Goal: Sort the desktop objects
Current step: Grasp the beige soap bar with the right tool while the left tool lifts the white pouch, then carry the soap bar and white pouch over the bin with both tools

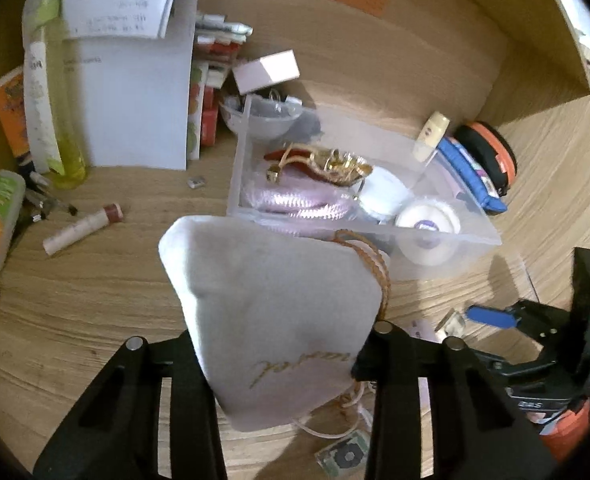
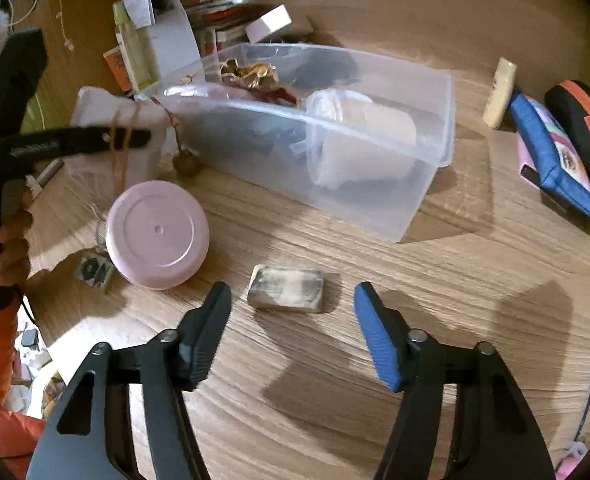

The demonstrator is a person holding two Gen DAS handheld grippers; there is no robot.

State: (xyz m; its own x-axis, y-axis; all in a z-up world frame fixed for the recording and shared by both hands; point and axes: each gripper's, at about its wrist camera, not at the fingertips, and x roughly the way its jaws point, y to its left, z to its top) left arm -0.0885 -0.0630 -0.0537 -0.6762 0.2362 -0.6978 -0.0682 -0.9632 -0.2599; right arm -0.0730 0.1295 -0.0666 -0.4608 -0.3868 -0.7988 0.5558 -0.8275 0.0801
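My left gripper (image 1: pixel 279 360) is shut on a pale grey cloth pouch (image 1: pixel 275 304) with gold script and a braided cord, held above the wood desk just in front of the clear plastic bin (image 1: pixel 447 240). The pouch (image 2: pixel 95 136) and left gripper (image 2: pixel 135 136) also show in the right wrist view, left of the bin (image 2: pixel 427 184). The bin holds a gold and red ornament (image 1: pixel 327 166), a pink cloth and white round items. My right gripper (image 2: pixel 293 320) is open and empty, just short of a small worn grey block (image 2: pixel 287 288). It also shows in the left wrist view (image 1: pixel 491 316).
A pink round lid (image 2: pixel 157 234) lies left of the block. A blue pouch (image 2: pixel 551 160), an orange-rimmed black case (image 2: pixel 583 120) and a cream tube (image 2: pixel 500 92) lie right of the bin. Papers (image 1: pixel 135 92), bottles (image 1: pixel 43 104) and a lip-balm stick (image 1: pixel 83 230) crowd the far left.
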